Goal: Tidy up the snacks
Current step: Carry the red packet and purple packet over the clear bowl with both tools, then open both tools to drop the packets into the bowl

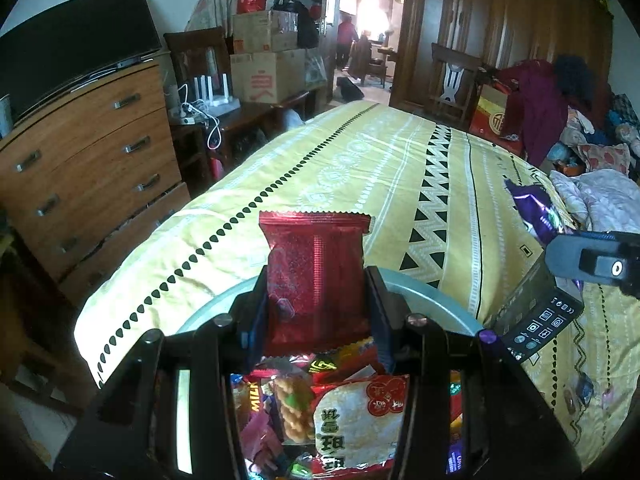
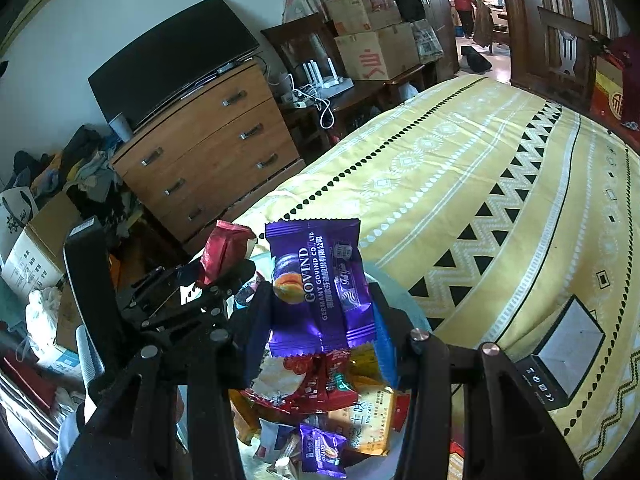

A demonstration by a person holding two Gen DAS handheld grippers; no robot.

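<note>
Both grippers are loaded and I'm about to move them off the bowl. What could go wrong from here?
1. The left gripper holds the red packet only by its lower part; the tall top could flop or slip out.
2. The purple packet hangs tilted in the right gripper and may twist free.
3. The grippers sit close together over the heaped snack bowl; they might collide or knock snacks out.
</note>
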